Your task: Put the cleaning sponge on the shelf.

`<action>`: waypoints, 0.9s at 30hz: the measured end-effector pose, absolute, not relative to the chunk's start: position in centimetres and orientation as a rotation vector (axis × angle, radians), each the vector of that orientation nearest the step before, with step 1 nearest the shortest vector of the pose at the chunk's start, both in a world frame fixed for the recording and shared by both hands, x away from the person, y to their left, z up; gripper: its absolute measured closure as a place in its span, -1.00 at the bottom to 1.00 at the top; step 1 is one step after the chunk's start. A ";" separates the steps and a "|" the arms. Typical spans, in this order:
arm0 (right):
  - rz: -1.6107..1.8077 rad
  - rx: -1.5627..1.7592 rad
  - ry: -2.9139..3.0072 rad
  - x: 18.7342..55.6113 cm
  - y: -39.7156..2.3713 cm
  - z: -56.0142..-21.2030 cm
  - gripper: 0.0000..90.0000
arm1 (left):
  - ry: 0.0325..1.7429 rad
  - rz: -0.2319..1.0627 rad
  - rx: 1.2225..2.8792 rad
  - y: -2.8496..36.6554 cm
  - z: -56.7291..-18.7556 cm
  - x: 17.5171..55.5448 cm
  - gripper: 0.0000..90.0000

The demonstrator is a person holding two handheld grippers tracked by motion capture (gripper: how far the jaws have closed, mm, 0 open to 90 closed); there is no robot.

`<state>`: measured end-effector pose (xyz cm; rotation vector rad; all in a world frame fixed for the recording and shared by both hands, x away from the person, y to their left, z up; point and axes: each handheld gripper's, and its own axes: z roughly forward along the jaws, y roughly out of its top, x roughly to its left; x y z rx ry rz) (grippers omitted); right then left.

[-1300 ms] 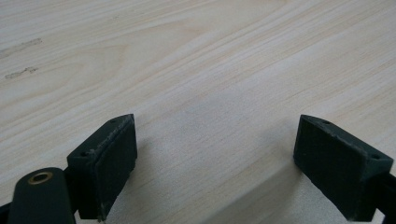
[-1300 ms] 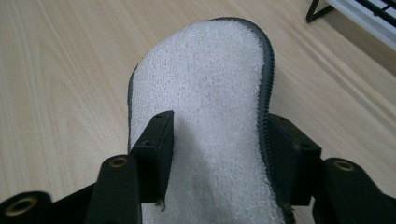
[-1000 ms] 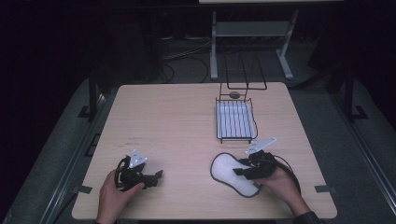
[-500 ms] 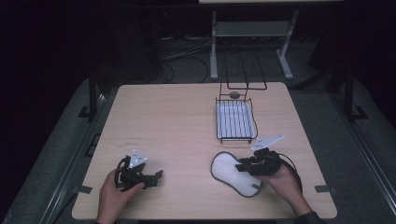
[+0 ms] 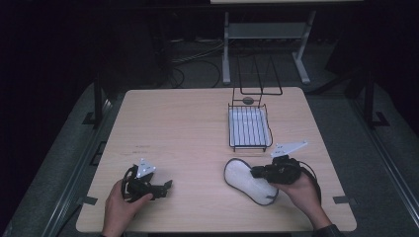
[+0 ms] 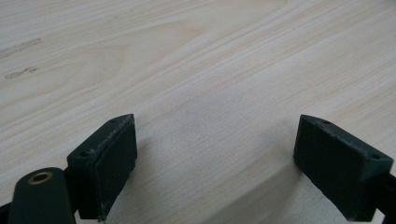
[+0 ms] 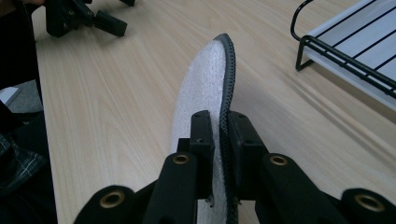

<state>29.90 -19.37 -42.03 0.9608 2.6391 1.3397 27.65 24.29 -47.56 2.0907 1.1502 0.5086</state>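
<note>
- High view first: a pale wooden table [image 5: 197, 133] stands on a grey floor, and the room behind its far edge is dark, with cables lying there and a light metal stand [image 5: 267, 34] rising out of the gloom.
- Near the table's far right corner sits a black wire rack [image 5: 249, 129] with a white tray bottom; a taller wire frame stands at the rack's far end.
- A small dark round thing lies at the rack's far end, too small to make out.
- Faint grey marks show on the wood toward the left edge, unreadable from here.
- Right gripper view: the rack is cut off by the picture's edge, so just one corner of it shows.
- Now the hands! The left hand [image 5: 121, 207] comes in over the near edge by the near left corner and holds the left gripper [image 5: 165, 185] low over the wood, pointing toward the right edge.
- Left gripper view confirms it: jaws wide apart, nothing between them but bare grain.
- The right hand [image 5: 301, 190] rests near the near right corner, the right gripper [image 5: 254, 173] aimed toward the left edge.
- Its jaws have just been closing, and they now pinch the white insole [image 5: 247, 180] by its dark-rimmed edge.
- The insole lies just short of the rack's near end, toward the near right corner; in the right gripper view it stands on edge between the pads, fuzzy white face to one side.
</note>
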 end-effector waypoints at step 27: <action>1.411 0.943 2.539 29.8 -20.8 -40.1 0.84 | 1.150 0.509 2.091 24.3 -47.6 27.6 -0.72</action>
